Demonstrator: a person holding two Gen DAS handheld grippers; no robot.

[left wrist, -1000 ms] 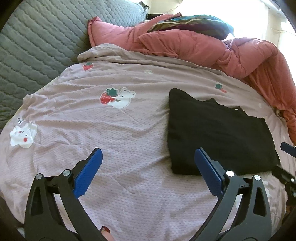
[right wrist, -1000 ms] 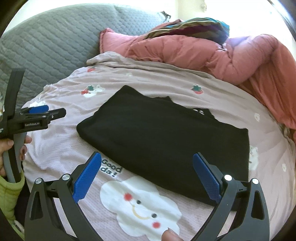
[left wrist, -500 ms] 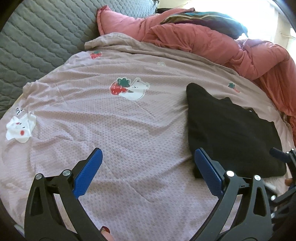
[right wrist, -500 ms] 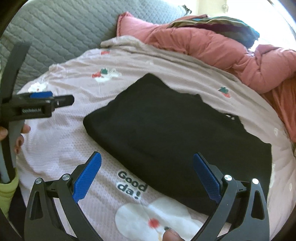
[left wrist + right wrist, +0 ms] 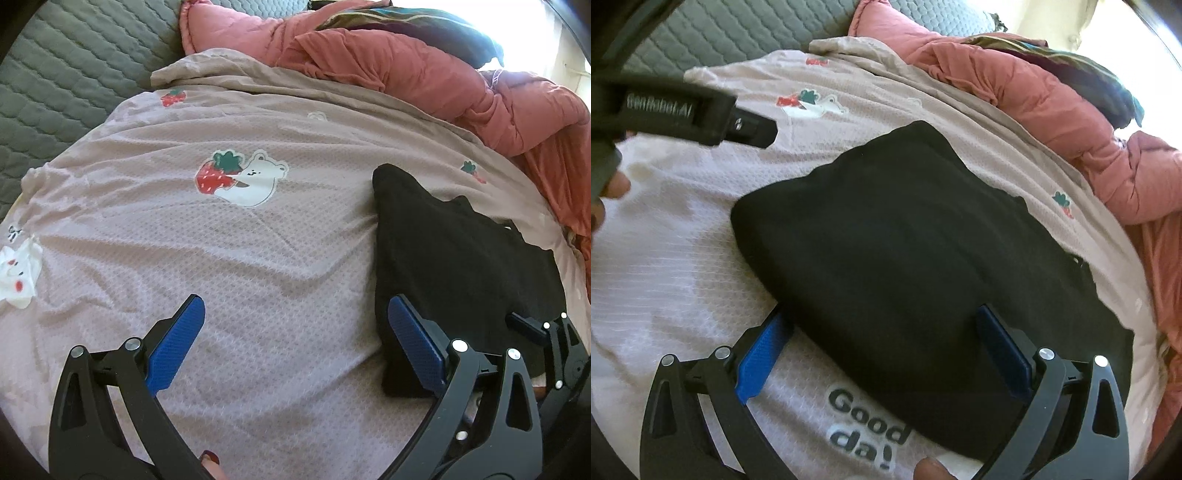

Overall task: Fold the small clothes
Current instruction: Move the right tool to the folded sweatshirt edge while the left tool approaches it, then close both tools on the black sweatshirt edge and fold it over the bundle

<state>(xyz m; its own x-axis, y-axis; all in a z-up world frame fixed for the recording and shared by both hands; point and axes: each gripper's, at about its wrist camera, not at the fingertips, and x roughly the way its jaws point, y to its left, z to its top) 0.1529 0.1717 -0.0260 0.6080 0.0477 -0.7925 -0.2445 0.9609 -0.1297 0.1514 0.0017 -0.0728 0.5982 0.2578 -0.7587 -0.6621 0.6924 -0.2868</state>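
A folded black garment lies flat on the pink printed bedsheet. In the left wrist view the garment is at the right. My right gripper is open, its blue pads straddling the garment's near edge, low over it. My left gripper is open and empty over bare sheet, its right pad by the garment's left edge. The left gripper also shows at the upper left of the right wrist view; the right gripper shows at the lower right of the left wrist view.
A crumpled pink-red quilt lies along the back and right of the bed. A grey quilted headboard stands at the back left. A dark multicoloured cloth lies on the quilt.
Both grippers have moved forward and lower toward the bed. The right gripper's pads have reached the garment's near edge. The left gripper has come in beside the garment's left edge.
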